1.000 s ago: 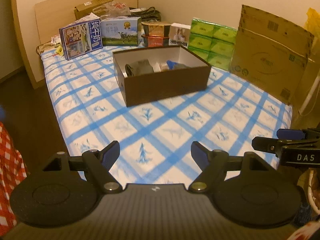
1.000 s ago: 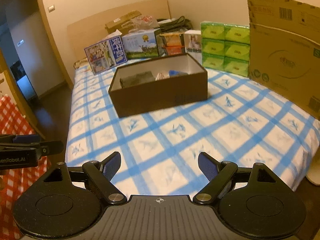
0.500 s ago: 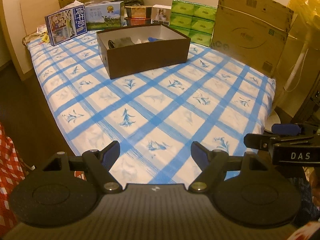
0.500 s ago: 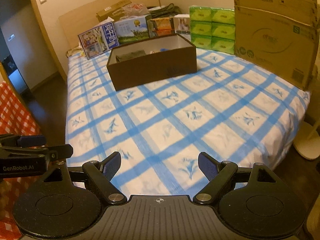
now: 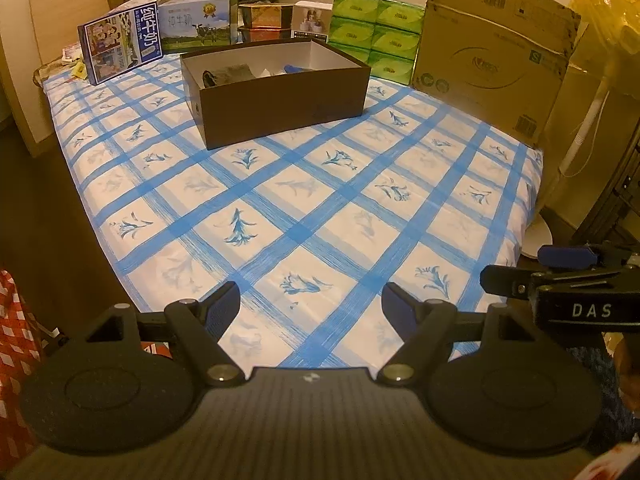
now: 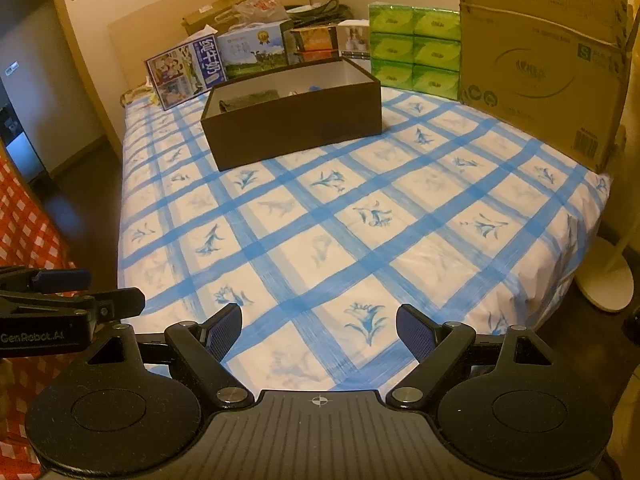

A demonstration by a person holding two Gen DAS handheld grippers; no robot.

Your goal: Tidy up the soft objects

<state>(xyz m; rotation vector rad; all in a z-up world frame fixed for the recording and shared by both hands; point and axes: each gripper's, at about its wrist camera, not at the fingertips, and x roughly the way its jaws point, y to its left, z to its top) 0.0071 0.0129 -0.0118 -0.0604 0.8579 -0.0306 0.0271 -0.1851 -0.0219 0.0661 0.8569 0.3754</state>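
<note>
A brown open box point(image 5: 276, 92) stands at the far middle of the bed and also shows in the right wrist view point(image 6: 294, 118). Inside it lie a dark grey soft item point(image 5: 230, 74), something white and a bit of blue point(image 5: 294, 68). My left gripper point(image 5: 311, 306) is open and empty, held over the bed's near edge, far from the box. My right gripper point(image 6: 319, 326) is open and empty, also over the near edge. Each gripper shows at the side of the other's view.
The bed has a blue-checked sheet point(image 5: 304, 208). Along the far side stand a milk carton box point(image 5: 120, 48), other boxes, green tissue packs point(image 5: 376, 34) and a large cardboard box point(image 5: 492, 52). A white stand base point(image 6: 606, 280) is on the floor at right.
Both grippers have drawn back from the box toward the bed's near edge; the box looks smaller and more of the sheet shows. Both stay open.
</note>
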